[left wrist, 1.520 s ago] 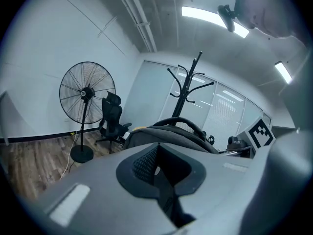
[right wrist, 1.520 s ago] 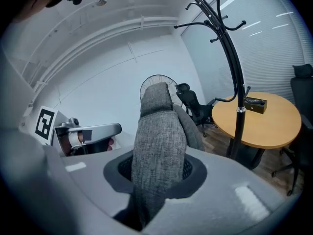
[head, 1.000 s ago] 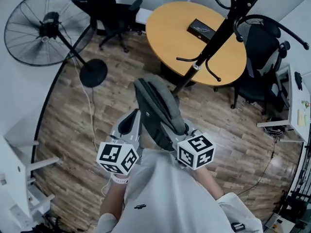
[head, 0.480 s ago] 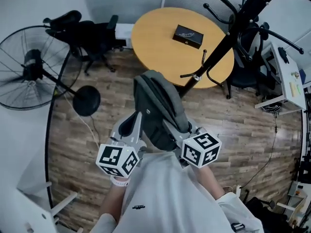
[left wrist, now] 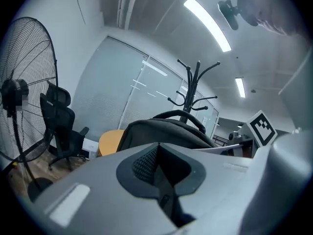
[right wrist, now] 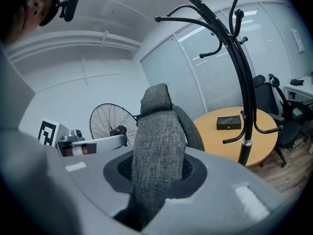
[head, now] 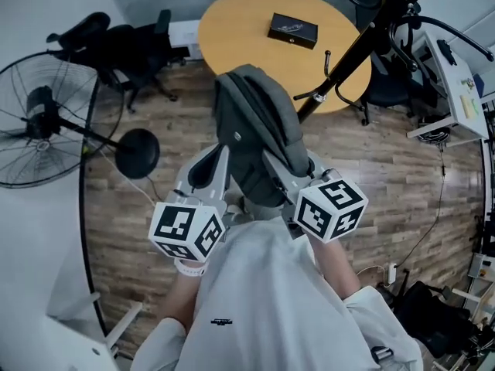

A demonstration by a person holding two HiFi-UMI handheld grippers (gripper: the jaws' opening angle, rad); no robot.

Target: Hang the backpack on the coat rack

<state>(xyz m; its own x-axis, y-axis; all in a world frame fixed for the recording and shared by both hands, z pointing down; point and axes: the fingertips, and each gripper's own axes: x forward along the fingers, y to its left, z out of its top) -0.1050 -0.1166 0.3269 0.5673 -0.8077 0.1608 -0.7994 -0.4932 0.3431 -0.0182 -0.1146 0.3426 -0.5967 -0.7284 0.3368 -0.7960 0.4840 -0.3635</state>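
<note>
Two grippers flank a grey woven backpack, raised at the centre of the head view, below a round wooden table. The right gripper has its jaws partly open, clamped on a broad, coarse-knit strap. The left gripper has its jaws drawn together, with nothing visible between them. A thin black coat rack with curved hooks slants across the upper right, apart from the backpack

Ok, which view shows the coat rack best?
The right gripper view: the coat rack stands unobstructed, pole and hooks. The head view foreshortens it; the left gripper view shows only its top behind the backpack.
</note>
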